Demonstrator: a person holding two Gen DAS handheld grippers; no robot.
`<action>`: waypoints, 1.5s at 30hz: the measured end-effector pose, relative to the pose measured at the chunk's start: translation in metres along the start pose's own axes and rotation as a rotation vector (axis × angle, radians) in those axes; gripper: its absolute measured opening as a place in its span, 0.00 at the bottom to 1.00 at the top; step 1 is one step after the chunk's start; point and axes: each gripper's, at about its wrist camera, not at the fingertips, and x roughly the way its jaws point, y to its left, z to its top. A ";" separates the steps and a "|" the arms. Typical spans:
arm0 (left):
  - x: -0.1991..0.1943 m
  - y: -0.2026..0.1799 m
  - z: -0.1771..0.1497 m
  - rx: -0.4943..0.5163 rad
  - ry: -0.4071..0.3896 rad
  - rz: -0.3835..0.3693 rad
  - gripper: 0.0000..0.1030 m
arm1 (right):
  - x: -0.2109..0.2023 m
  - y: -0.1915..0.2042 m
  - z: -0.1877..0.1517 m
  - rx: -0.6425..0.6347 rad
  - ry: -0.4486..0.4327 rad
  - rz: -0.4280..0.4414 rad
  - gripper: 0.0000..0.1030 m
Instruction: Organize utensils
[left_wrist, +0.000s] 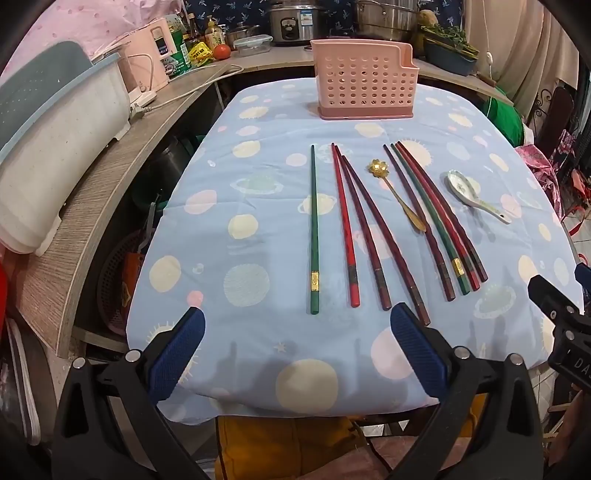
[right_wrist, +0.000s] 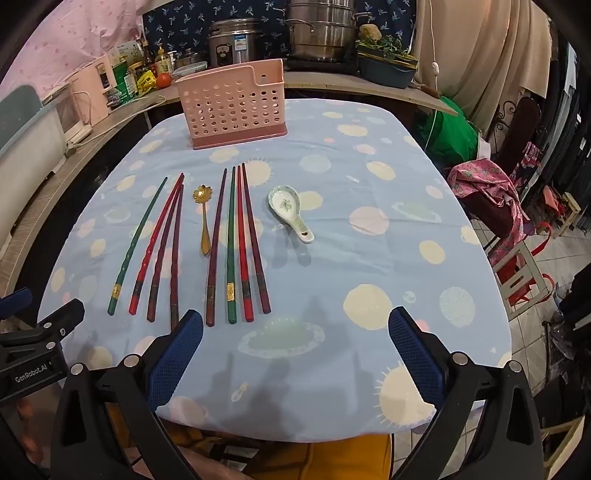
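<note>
A pink perforated utensil holder (left_wrist: 364, 85) (right_wrist: 232, 107) stands at the far side of the table. Several green, red and dark chopsticks (left_wrist: 343, 229) (right_wrist: 236, 243) lie in a row in front of it. A gold flower-headed spoon (left_wrist: 397, 197) (right_wrist: 204, 221) lies among them. A white ceramic spoon (left_wrist: 472, 194) (right_wrist: 291, 212) rests to their right. My left gripper (left_wrist: 297, 321) hovers open over the table's near edge, below the left chopsticks. My right gripper (right_wrist: 295, 325) hovers open beside it, below the right chopsticks, holding nothing. Each gripper shows at the other view's edge.
The table wears a blue cloth with planet prints (left_wrist: 258, 184) (right_wrist: 369, 258). A wooden counter (left_wrist: 96, 206) curves along the left and back with a white bin, pink appliance, bottles, rice cooker (right_wrist: 232, 40) and steel pots. Chairs and bags (right_wrist: 495, 199) crowd the right side.
</note>
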 end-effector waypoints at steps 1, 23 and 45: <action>0.000 0.000 0.000 0.001 -0.001 0.000 0.93 | 0.000 0.000 0.000 -0.001 -0.001 0.000 0.93; -0.001 -0.004 -0.005 0.003 0.000 -0.004 0.93 | 0.000 0.003 0.001 -0.004 0.005 -0.001 0.93; 0.000 -0.002 0.000 0.004 0.001 -0.002 0.93 | -0.001 0.005 0.001 -0.001 0.004 0.003 0.93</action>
